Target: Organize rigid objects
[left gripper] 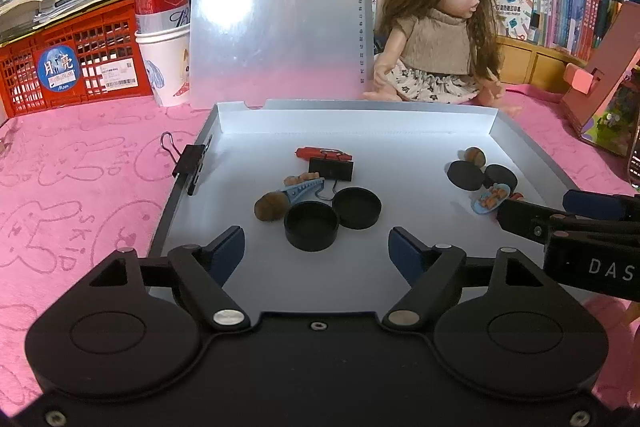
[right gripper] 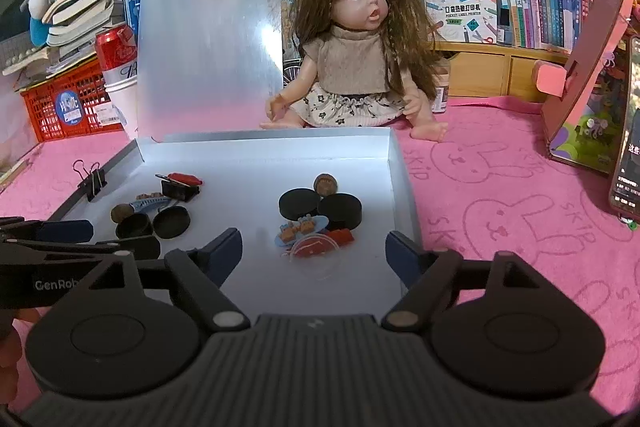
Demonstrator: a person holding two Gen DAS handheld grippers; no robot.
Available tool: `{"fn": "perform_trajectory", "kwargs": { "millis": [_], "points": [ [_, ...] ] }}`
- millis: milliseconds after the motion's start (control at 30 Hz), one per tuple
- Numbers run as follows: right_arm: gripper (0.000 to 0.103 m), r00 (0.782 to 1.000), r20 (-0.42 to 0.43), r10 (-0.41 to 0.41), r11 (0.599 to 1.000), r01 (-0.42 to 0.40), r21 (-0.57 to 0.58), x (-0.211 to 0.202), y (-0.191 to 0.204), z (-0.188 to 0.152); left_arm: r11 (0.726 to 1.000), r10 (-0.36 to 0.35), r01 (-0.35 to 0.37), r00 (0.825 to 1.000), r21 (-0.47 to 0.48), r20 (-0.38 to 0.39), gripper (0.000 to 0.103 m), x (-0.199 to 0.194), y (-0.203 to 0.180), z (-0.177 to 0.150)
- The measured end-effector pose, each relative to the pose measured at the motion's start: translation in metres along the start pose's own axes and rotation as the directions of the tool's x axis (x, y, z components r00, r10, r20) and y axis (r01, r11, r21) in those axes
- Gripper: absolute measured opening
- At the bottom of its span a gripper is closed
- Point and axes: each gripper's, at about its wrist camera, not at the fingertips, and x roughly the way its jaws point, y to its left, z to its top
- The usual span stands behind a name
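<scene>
A shallow silver tray (left gripper: 400, 131) lies on the pink cloth and holds two clusters. The left cluster has two black round caps (left gripper: 311, 230), a walnut (left gripper: 271, 207), a blue toy piece (left gripper: 304, 187), a black binder clip (left gripper: 332, 169) and a red toy (left gripper: 320, 153). The right cluster has two black discs (right gripper: 299, 203), a walnut (right gripper: 326, 183), a small blue plate (right gripper: 298, 229) and a red piece (right gripper: 342, 237). My left gripper (left gripper: 316, 243) stands open just short of the nearest cap. My right gripper (right gripper: 313, 241) is open over the right cluster, gripping nothing.
Another binder clip (left gripper: 192, 163) is clamped on the tray's left rim. Behind the tray sit a doll (left gripper: 436, 39) and an upright clear clipboard (left gripper: 276, 7). A red crate (left gripper: 72, 67), a can in a paper cup (left gripper: 164, 27), a pink box (right gripper: 588, 95) and a phone (right gripper: 628, 127) flank it.
</scene>
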Motion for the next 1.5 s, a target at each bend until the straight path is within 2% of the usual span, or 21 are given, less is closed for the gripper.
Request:
{"fn": "perform_trajectory", "kwargs": {
  "millis": [233,533,1000,1500],
  "points": [
    [0.092,1.0,0.014,-0.008,1.0,0.008,0.003,-0.005,0.0,0.002,1.0,-0.007,0.007,1.0,-0.004,0.006,0.082,-0.005,0.0,0.0],
    [0.093,1.0,0.025,-0.012,1.0,0.011,0.011,-0.013,0.001,0.003,1.0,-0.005,0.006,1.0,-0.007,0.014,0.083,-0.014,0.0,0.0],
    [0.095,0.998,0.051,-0.02,1.0,0.02,-0.002,-0.037,0.006,0.0,1.0,-0.012,0.012,0.999,-0.001,0.043,0.083,-0.044,0.002,-0.007],
    [0.098,0.998,0.049,-0.025,0.998,0.023,0.054,-0.073,0.009,-0.032,1.0,-0.027,0.028,0.998,-0.015,0.058,0.084,-0.096,0.007,-0.048]
  ]
}}
